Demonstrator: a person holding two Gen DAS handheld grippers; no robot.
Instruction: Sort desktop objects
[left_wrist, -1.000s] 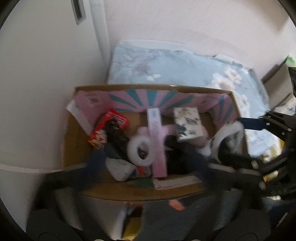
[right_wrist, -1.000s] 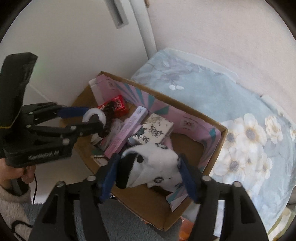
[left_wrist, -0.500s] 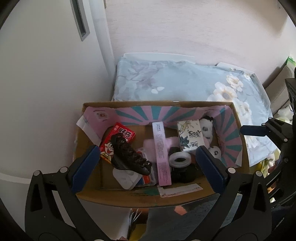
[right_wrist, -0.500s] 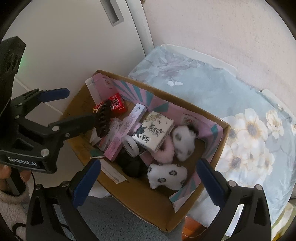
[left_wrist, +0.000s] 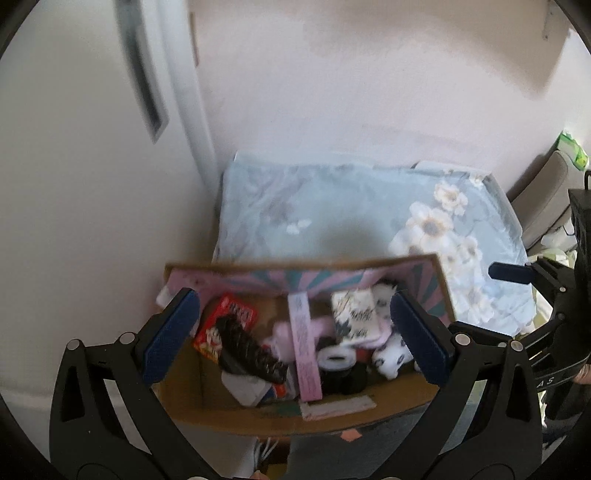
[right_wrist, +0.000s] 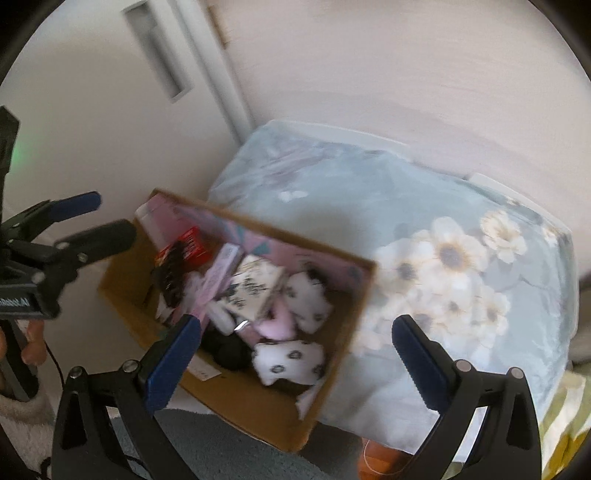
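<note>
An open cardboard box (left_wrist: 295, 424) with a pink and teal lining holds a red snack packet (left_wrist: 229, 317), a black hair claw (left_wrist: 251, 350), a long pink carton (left_wrist: 304, 343), a white patterned carton (left_wrist: 352, 314), a tape roll (left_wrist: 336, 358) and white spotted soft pieces (left_wrist: 391, 354). My left gripper (left_wrist: 292, 297) hangs open above the box with nothing between its fingers. My right gripper (right_wrist: 295, 321) is open and empty too, over the box's (right_wrist: 332, 254) right half, above the spotted pieces (right_wrist: 291, 360). The left gripper (right_wrist: 99, 219) shows at the left edge of the right wrist view.
Pale blue floral bedding (left_wrist: 351, 214) lies behind and right of the box. A white door (left_wrist: 74, 184) and a plain wall (left_wrist: 369, 92) close off the left and back. Grey carpet (right_wrist: 221, 443) lies in front. A hand (right_wrist: 33, 343) grips the left tool.
The left gripper let go of the tape roll and the right gripper let go of a spotted soft piece; both now lie in the box. Both open grippers have drawn back and up.
</note>
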